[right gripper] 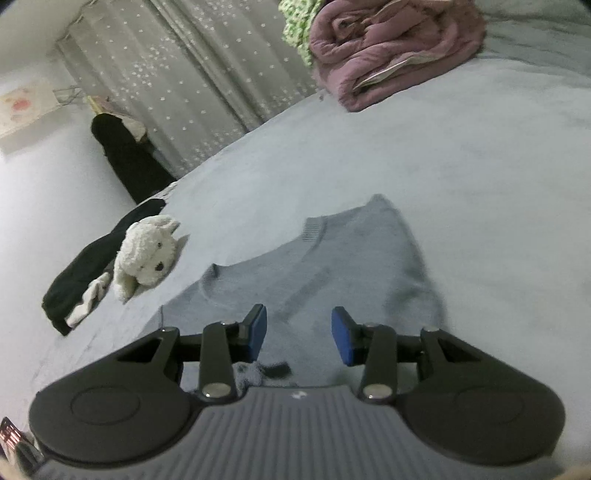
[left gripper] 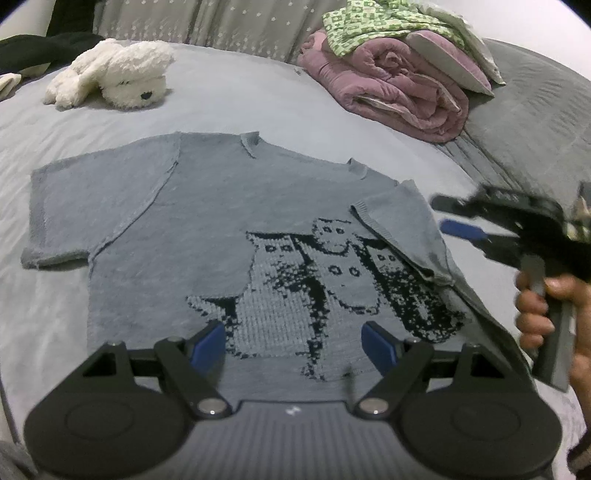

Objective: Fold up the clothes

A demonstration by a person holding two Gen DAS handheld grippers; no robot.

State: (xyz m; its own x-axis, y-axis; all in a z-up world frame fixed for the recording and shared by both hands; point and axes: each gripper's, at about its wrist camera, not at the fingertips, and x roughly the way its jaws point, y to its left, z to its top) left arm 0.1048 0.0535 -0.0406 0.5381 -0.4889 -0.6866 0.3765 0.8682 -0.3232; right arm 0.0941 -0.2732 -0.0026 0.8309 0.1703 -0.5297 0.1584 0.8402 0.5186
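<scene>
A grey-blue knit short-sleeved sweater [left gripper: 207, 236] with a black-and-white building pattern lies flat on the bed. Its right sleeve [left gripper: 402, 229] is folded in over the body; the left sleeve [left gripper: 74, 214] lies spread out. My left gripper [left gripper: 293, 345] is open and empty, hovering over the sweater's lower hem. My right gripper [left gripper: 448, 216] shows at the right edge of the left wrist view, blurred, open and empty, just beyond the folded sleeve. In the right wrist view the right gripper [right gripper: 298, 334] hangs open above the sweater [right gripper: 332, 266].
A white plush dog [left gripper: 114, 74] lies at the bed's far left. A rolled pink quilt [left gripper: 399, 92] with a green patterned cloth [left gripper: 373, 26] on it sits at the far right. Dark clothes [right gripper: 85, 273] lie beside the plush. A grey curtain [right gripper: 192, 81] hangs behind.
</scene>
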